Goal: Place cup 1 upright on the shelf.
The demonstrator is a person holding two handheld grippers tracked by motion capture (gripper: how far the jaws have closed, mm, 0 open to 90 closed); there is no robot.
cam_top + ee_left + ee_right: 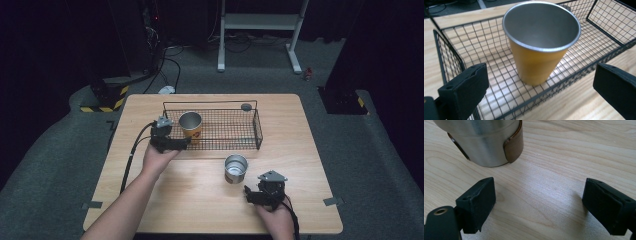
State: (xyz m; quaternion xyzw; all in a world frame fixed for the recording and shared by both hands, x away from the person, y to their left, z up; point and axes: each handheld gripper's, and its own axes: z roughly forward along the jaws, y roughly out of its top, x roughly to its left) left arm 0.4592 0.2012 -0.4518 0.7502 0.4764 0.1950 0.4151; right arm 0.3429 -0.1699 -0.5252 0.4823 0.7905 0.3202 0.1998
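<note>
Left gripper view: yellow cup (539, 50) stands beyond the spread jaws, untouched.

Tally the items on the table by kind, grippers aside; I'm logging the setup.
Cups: 2, a yellow cup standing in the basket and a steel cup on the bare table.
Wire baskets: 1, black.
Small dark round objects: 1, at the basket's far rim; too small to identify.
Total: 4
</note>
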